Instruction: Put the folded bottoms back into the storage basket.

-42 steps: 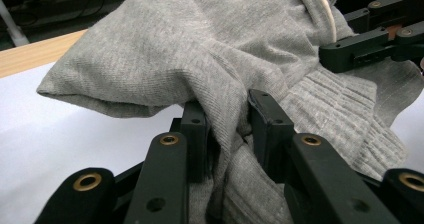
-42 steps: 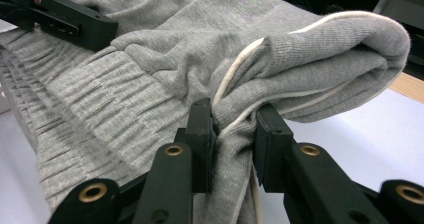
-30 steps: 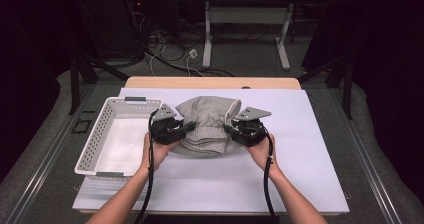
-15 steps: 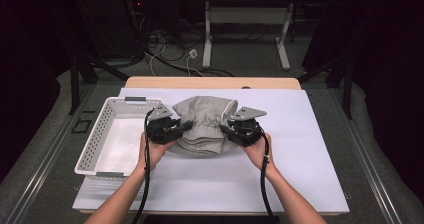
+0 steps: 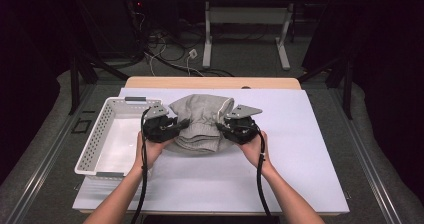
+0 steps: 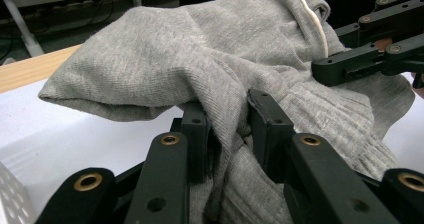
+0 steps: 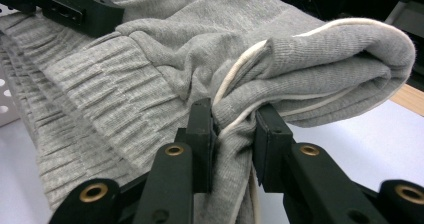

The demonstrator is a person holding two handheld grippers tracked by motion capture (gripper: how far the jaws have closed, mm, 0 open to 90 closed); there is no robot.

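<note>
A folded sweatshirt [image 5: 201,124] lies on the tabletop [image 5: 300,149] between the left claw [image 5: 176,126] and right claw [image 5: 226,127]. A basket [image 5: 97,139] sits just beyond the left claw's outer side.

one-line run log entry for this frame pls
left claw: shut on grey garment | right claw: shut on grey garment | garment: folded, on white sheet | white basket: left of it

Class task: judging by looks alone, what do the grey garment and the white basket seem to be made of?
Grey garment: soft knitted fabric, probably cotton jersey; matte, fine knit lines, ribbed gathered band, cream trim. White basket: likely moulded plastic; smooth rigid walls pierced with rows of small holes.
</note>
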